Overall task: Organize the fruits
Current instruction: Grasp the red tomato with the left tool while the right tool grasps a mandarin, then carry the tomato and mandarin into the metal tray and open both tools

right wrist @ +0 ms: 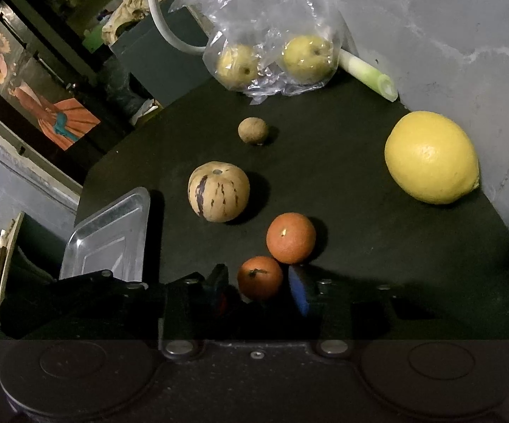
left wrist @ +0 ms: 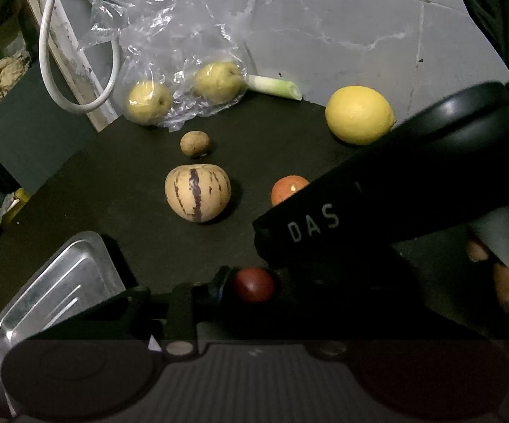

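Orange skin shows between the right gripper's [right wrist: 259,287] fingers: a small mandarin [right wrist: 259,277] sits low on the dark table [right wrist: 342,176], the fingers set narrowly to either side of it; contact cannot be told.

A second mandarin [right wrist: 291,237] touches the first just beyond it. Further off lie one cream striped melon-like fruit [right wrist: 218,191], one small brown fruit [right wrist: 253,130], one large yellow lemon [right wrist: 431,157] by the grey wall, and two pale yellow apples [right wrist: 237,66] inside a crumpled clear bag [right wrist: 272,17], with one cut leek stalk [right wrist: 367,74] beside it. One steel tray [right wrist: 108,239] rests at the table's left edge. From the left wrist view, the letters "DAS" read white on the right tool's black body. Whether the left gripper [left wrist: 219,282] is wide or closed cannot be told, since only one finger shows.
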A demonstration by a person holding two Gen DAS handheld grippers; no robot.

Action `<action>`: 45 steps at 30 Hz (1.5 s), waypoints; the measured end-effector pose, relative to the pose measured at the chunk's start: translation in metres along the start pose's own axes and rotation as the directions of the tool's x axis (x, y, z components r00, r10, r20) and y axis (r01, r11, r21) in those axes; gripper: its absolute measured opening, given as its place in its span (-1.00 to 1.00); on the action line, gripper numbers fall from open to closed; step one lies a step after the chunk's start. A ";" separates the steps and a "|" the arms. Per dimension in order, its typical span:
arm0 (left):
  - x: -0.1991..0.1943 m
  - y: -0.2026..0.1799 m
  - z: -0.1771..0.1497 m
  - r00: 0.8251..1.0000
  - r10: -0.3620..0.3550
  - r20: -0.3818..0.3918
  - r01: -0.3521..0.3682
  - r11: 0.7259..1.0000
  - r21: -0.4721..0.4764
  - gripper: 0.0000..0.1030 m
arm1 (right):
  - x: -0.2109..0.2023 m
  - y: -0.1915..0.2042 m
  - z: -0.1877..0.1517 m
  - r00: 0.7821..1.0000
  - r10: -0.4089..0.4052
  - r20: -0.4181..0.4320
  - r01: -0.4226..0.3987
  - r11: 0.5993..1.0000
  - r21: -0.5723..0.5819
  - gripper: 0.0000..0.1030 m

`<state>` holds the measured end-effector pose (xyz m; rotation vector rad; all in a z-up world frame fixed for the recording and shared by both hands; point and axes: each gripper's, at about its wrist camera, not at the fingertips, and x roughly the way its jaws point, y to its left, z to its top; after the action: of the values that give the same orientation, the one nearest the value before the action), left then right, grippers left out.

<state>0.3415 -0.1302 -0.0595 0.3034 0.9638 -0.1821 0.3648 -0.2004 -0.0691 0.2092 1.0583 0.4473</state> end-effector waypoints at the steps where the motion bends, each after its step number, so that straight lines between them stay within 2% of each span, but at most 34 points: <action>1: 0.000 0.000 0.000 1.000 -0.002 0.000 0.002 1.000 -0.001 -0.40 | 0.001 0.000 0.000 1.000 -0.001 -0.001 0.001 1.000 -0.002 -0.28; 4: -0.001 0.001 -0.001 1.000 -0.007 -0.001 0.007 1.000 -0.004 -0.47 | 0.001 0.000 0.000 1.000 -0.005 -0.001 0.005 1.000 -0.004 -0.39; 7: -0.002 0.002 -0.002 1.000 -0.012 -0.001 0.012 1.000 -0.015 -0.49 | 0.000 -0.002 -0.001 1.000 0.000 0.000 0.000 1.000 0.004 -0.41; 23: -0.015 -0.004 -0.006 0.999 -0.038 0.000 0.038 0.998 -0.042 -0.50 | -0.026 -0.020 -0.018 0.999 -0.029 0.042 0.026 0.997 0.077 -0.41; 32: -0.034 0.010 -0.005 0.999 -0.036 0.019 0.038 0.995 -0.091 -0.50 | -0.043 -0.020 -0.026 0.995 -0.049 0.091 0.038 0.992 0.117 -0.41; 36: -0.044 0.024 -0.011 0.999 -0.028 0.015 0.030 0.991 -0.130 -0.50 | -0.047 -0.013 -0.032 0.993 -0.048 0.107 0.035 0.992 0.122 -0.41; 41: -0.053 0.047 -0.026 0.999 -0.036 -0.004 0.035 0.974 -0.225 -0.50 | -0.050 0.005 -0.042 0.993 -0.038 0.116 0.025 0.994 0.108 -0.41; 45: -0.064 0.062 -0.038 1.000 -0.028 0.004 0.028 0.964 -0.266 -0.50 | -0.051 0.024 -0.051 0.993 -0.024 0.112 0.014 0.996 0.084 -0.41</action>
<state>0.2933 -0.0579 -0.0161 0.0426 0.9800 -0.0764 0.2929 -0.2039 -0.0443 0.2945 0.9673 0.3705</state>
